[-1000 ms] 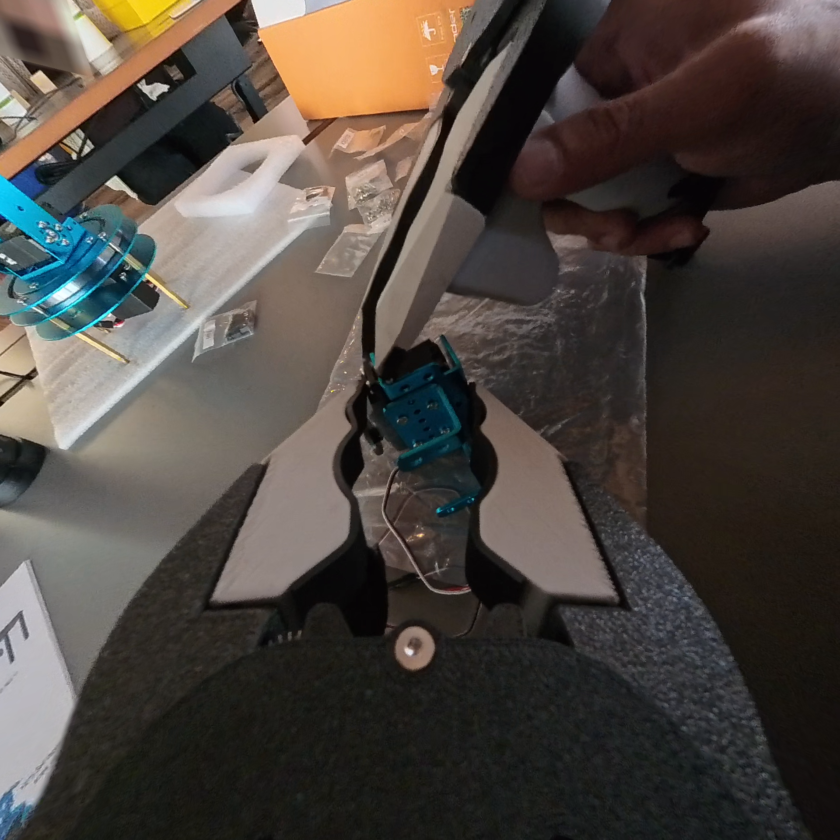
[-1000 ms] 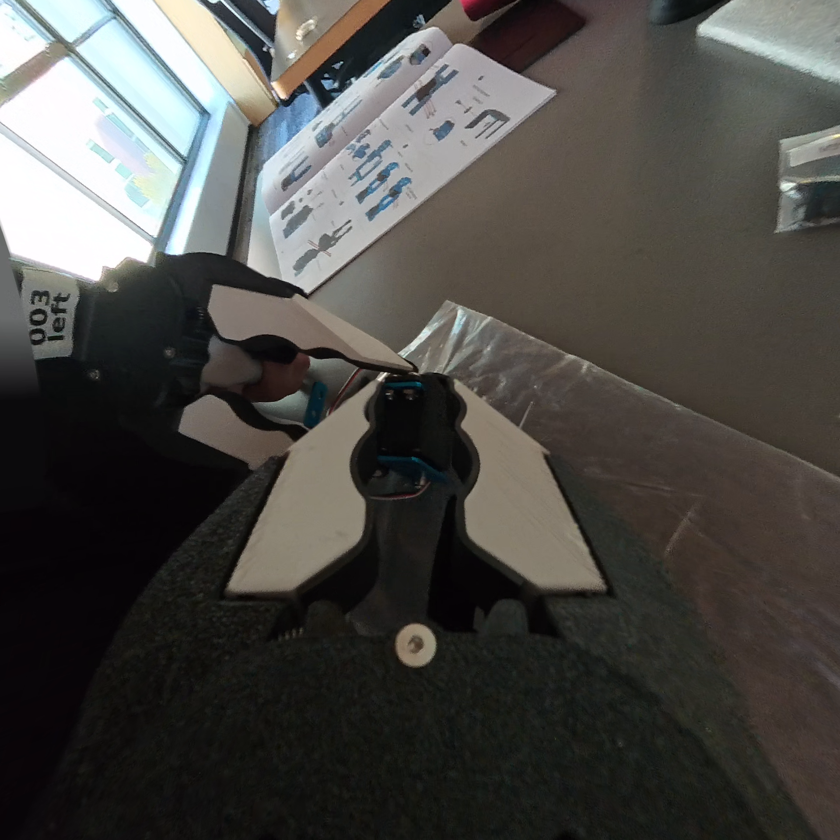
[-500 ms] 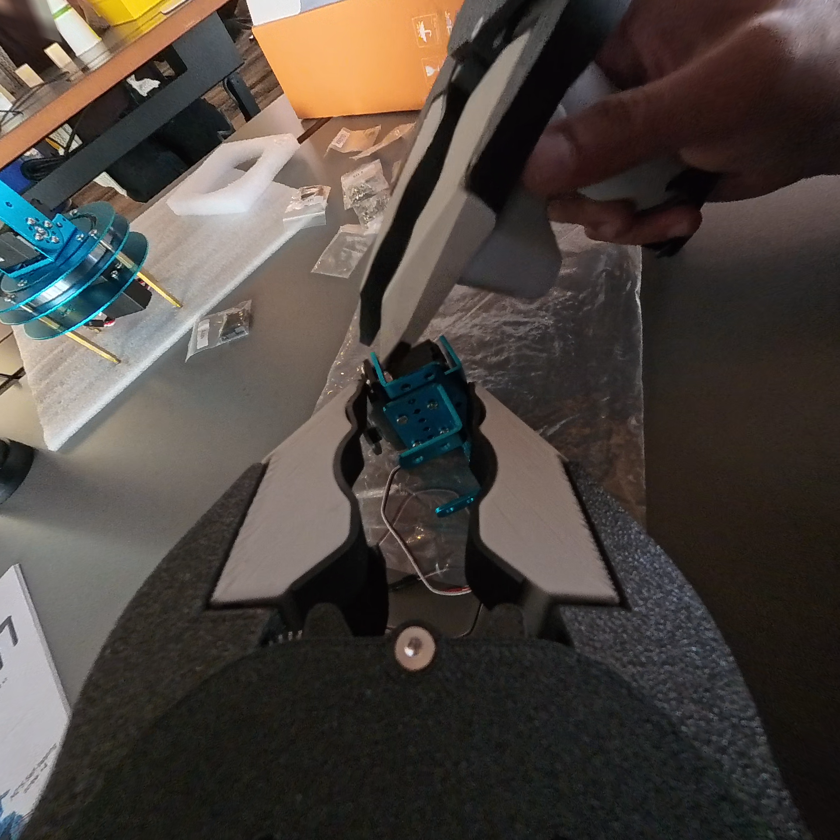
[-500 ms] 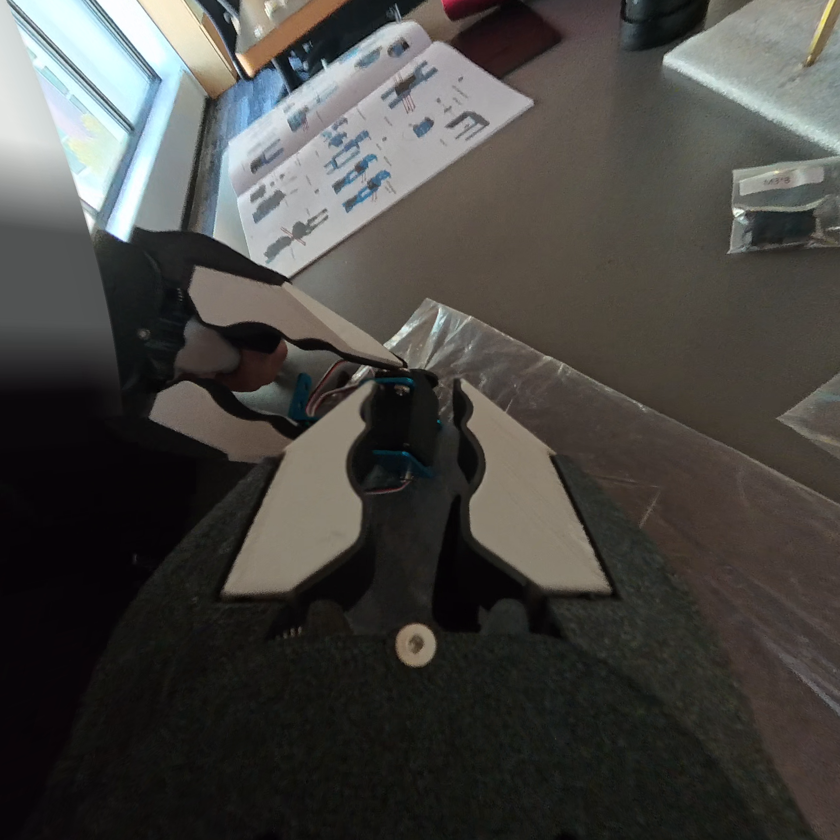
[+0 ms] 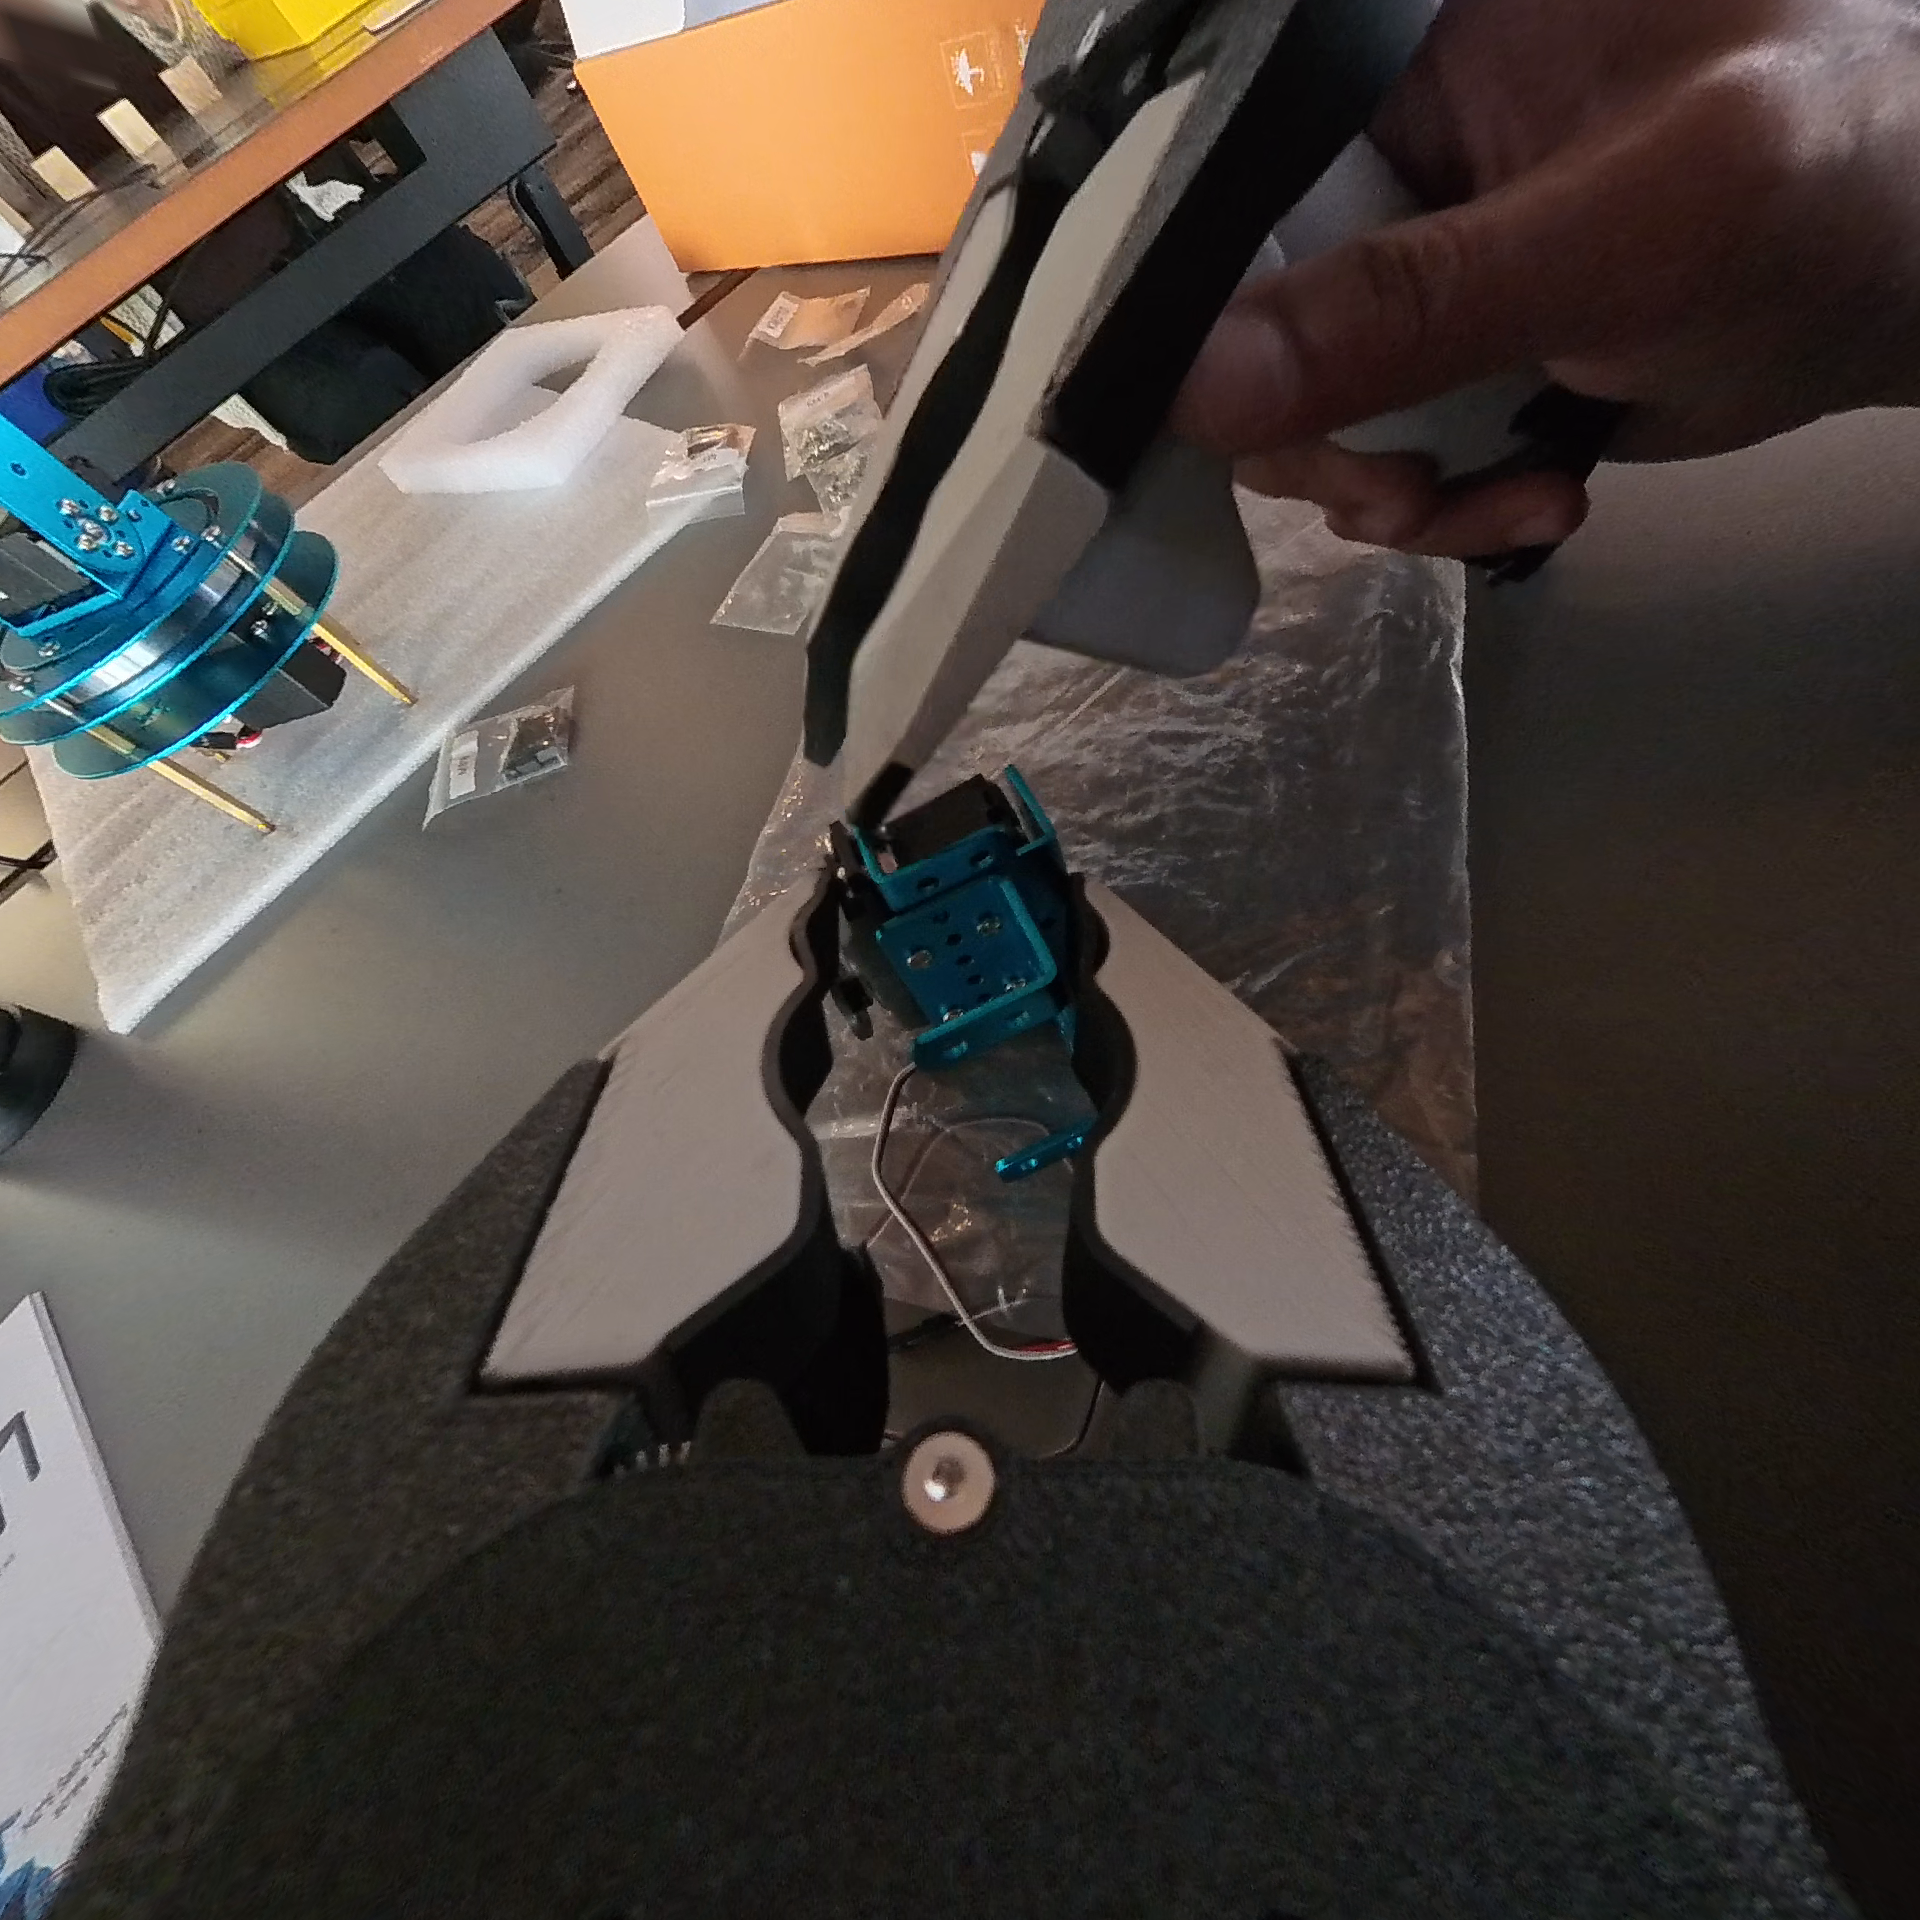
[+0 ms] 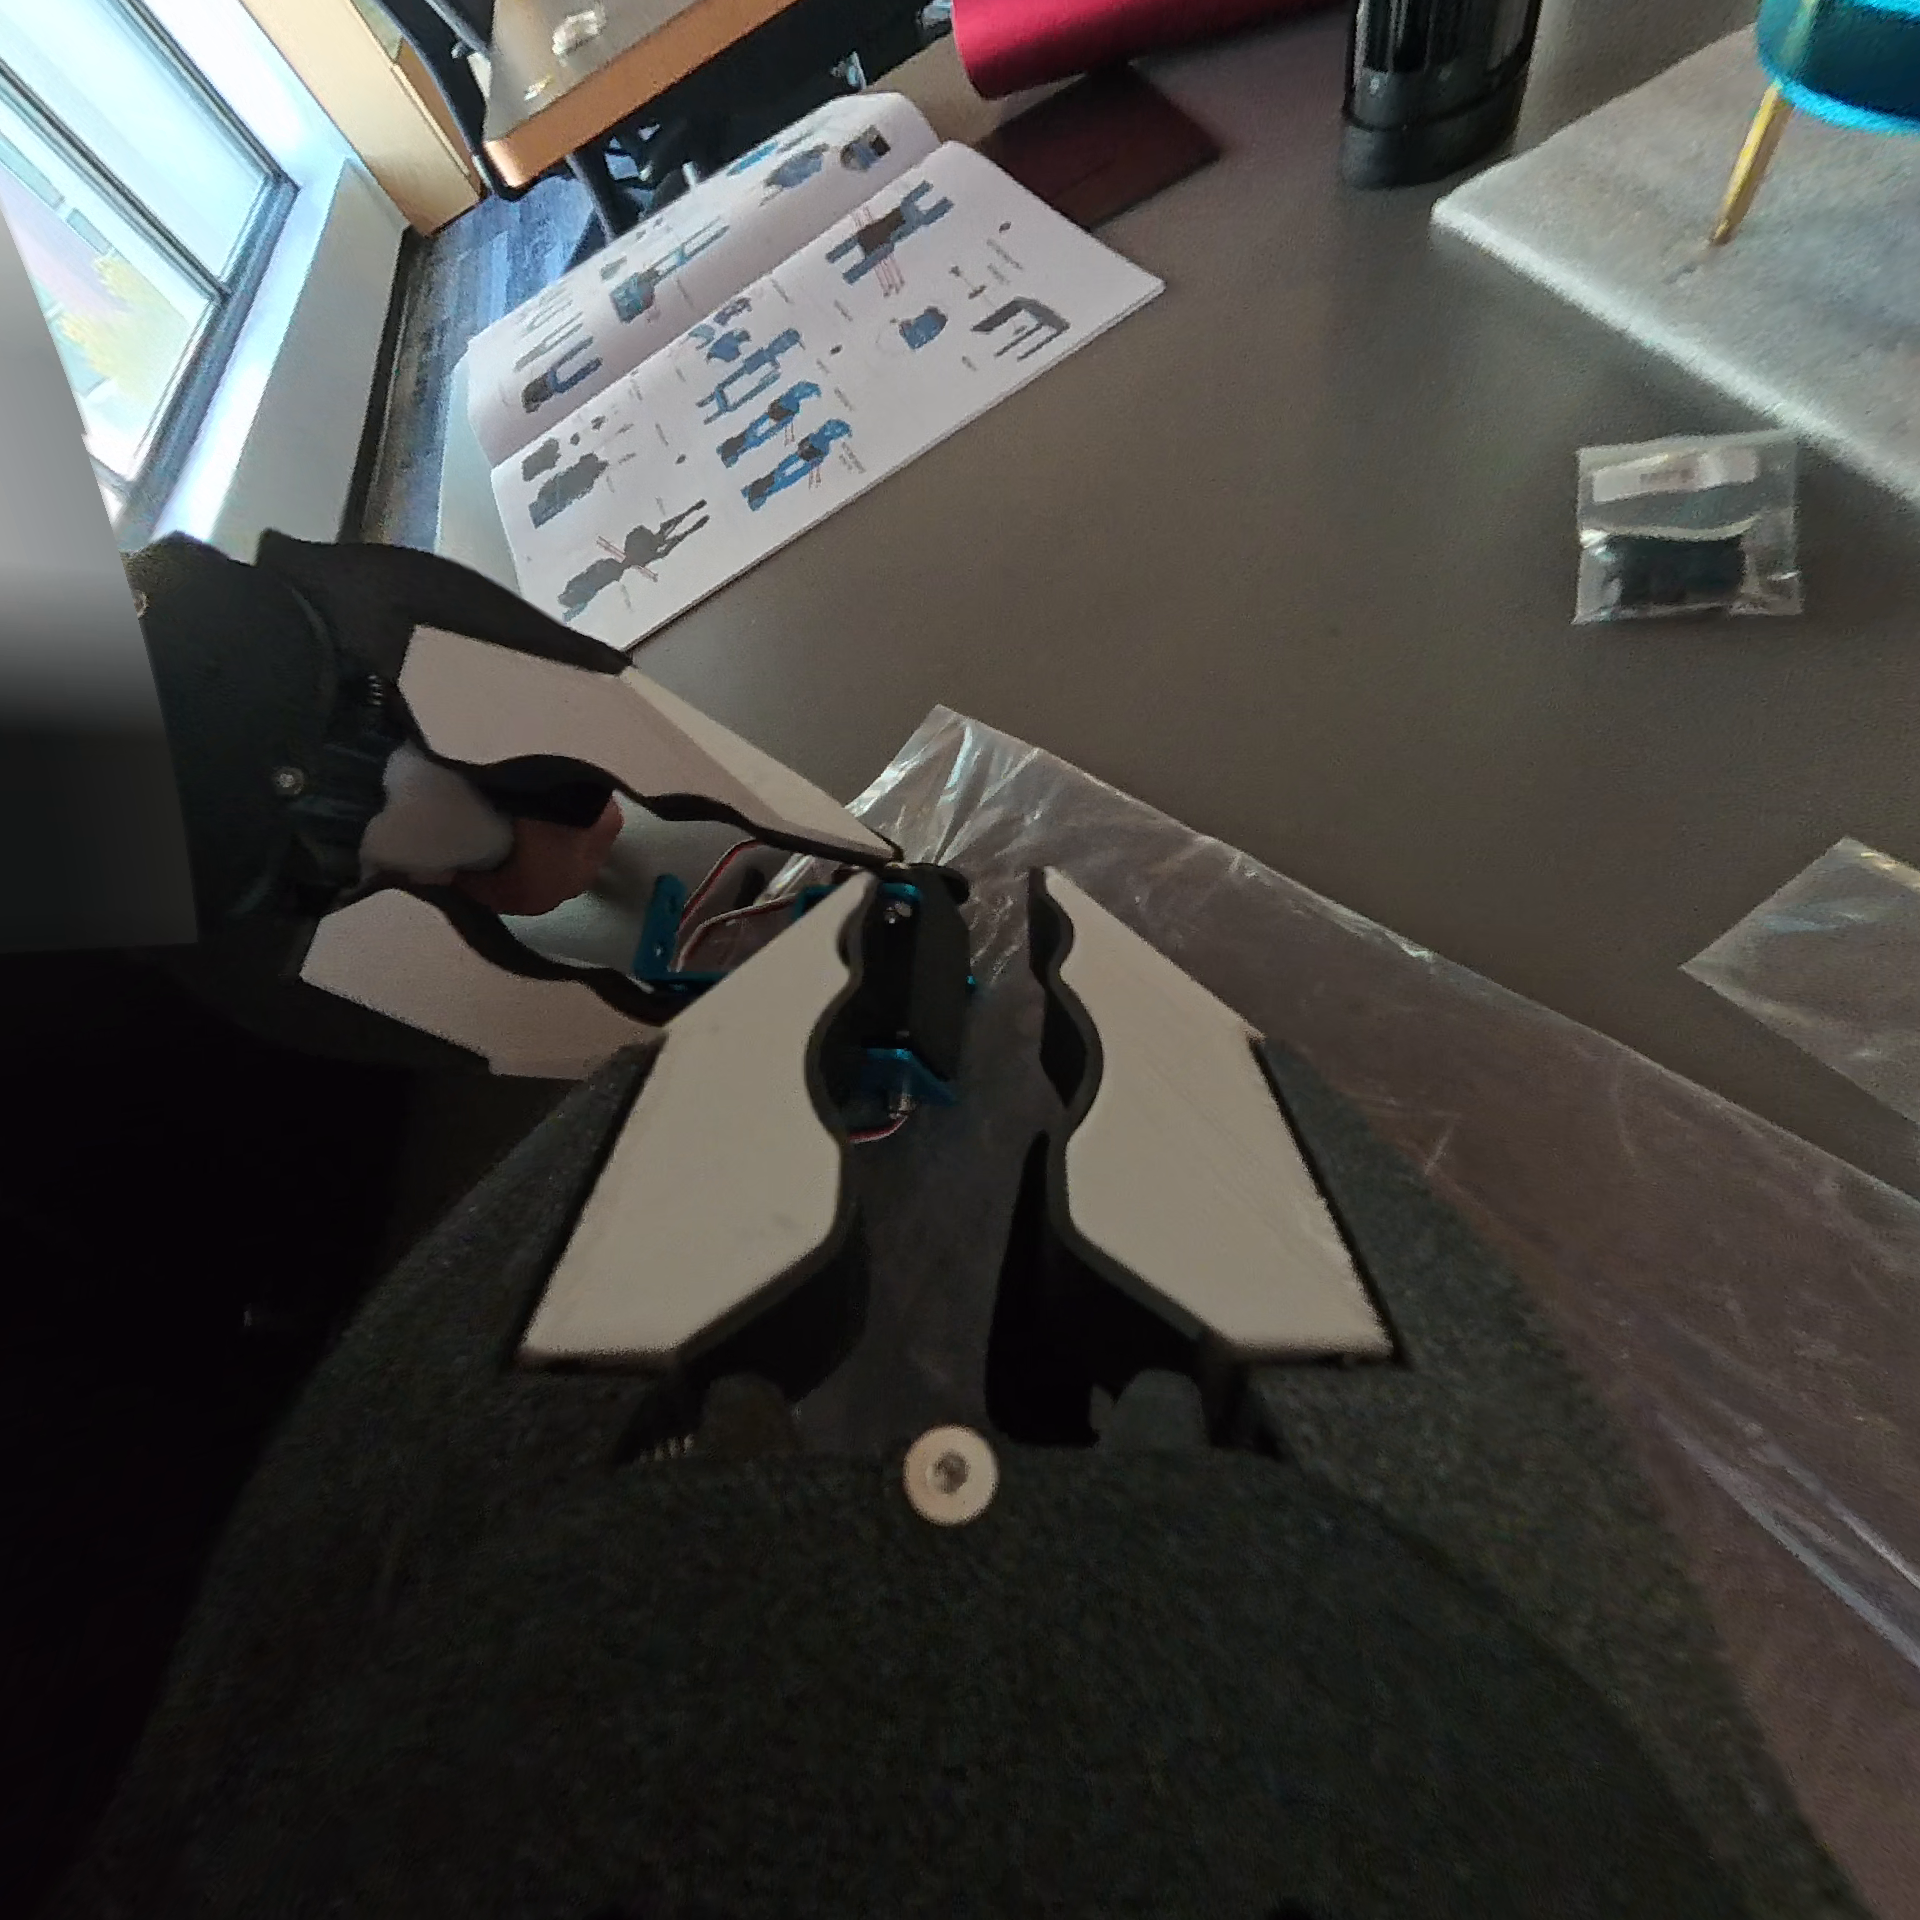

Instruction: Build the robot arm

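Left claw (image 5: 961,914) clamped on a blue metal bracket with a black motor (image 5: 966,935), held between its tips above a clear plastic sheet (image 5: 1299,831); wires trail back toward the claw's base. Right claw (image 6: 951,904) comes in from above and ahead of it, steeply tilted, jaws parted, one tip at the motor's top edge, gripping nothing. A hand (image 5: 1621,260) squeezes its handle. Manual (image 6: 790,353) lies well beyond.

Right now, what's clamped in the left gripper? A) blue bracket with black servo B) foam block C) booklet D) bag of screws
A: the left gripper is shut on the blue bracket with black servo, wires trailing below it, over the clear plastic sheet; the right gripper has opened beside it.
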A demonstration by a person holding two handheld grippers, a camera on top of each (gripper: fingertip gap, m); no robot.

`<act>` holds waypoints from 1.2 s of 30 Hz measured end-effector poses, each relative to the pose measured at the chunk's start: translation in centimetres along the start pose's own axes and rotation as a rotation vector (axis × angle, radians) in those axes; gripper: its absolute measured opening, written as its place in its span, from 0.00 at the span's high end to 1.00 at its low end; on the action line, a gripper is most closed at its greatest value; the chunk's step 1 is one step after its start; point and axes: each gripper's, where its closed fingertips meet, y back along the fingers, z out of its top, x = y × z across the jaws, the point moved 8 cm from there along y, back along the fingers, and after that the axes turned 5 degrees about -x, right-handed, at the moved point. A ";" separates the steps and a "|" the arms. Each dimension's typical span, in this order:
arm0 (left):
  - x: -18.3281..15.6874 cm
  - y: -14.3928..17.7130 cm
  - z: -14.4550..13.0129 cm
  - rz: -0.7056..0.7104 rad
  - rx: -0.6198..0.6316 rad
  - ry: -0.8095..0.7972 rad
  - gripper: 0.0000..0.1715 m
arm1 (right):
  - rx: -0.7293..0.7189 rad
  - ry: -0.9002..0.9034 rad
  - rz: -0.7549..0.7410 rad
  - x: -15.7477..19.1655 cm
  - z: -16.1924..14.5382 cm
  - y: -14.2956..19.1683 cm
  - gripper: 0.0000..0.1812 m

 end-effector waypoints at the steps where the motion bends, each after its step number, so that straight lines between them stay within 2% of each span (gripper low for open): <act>1: 0.0 0.0 0.0 0.000 0.000 -0.001 0.75 | -0.005 0.007 -0.005 0.0 0.1 0.1 0.87; 4: 0.0 0.0 0.0 -0.002 0.000 0.002 0.75 | 0.002 -0.004 0.050 0.5 0.1 -0.1 0.80; 8: 0.0 0.0 0.0 -0.001 0.000 0.001 0.75 | 0.015 -0.008 0.005 -0.1 -0.1 -0.2 0.81; 11: 0.0 0.0 0.0 -0.002 -0.001 0.001 0.75 | -0.006 0.012 -0.036 -0.4 0.1 0.4 0.87; 13: 0.0 0.0 0.0 -0.003 -0.001 -0.001 0.75 | -0.025 0.006 0.022 0.2 0.3 0.5 0.82; 15: 0.0 0.0 0.0 -0.003 -0.001 0.000 0.75 | 0.021 0.022 0.005 0.2 -0.1 0.0 0.83; 19: 0.0 0.0 0.0 -0.005 -0.001 0.000 0.75 | 0.012 0.008 -0.014 -0.2 0.0 0.1 0.83; 20: 0.0 0.0 0.0 -0.005 -0.001 0.000 0.75 | 0.008 0.006 -0.012 -0.2 0.1 0.2 0.86; 23: 0.0 0.0 0.0 -0.003 -0.001 0.001 0.75 | -0.008 0.037 0.029 0.6 0.2 0.4 0.83; 25: 0.0 0.0 0.0 -0.002 -0.001 0.001 0.75 | 0.032 0.048 0.009 0.5 -0.2 -0.1 0.82; 30: 0.0 0.0 0.0 -0.001 0.000 0.003 0.75 | 0.020 0.007 -0.014 -0.4 -0.1 0.1 0.82; 31: 0.0 0.0 0.0 0.000 0.000 0.002 0.75 | 0.010 0.018 0.004 -0.1 0.0 0.3 0.85; 33: 0.0 0.0 0.0 -0.001 0.000 0.004 0.75 | -0.022 0.037 0.035 0.6 0.3 0.5 0.83; 36: 0.0 0.0 0.0 -0.001 0.000 0.003 0.75 | 0.030 0.044 0.012 0.5 -0.1 -0.2 0.82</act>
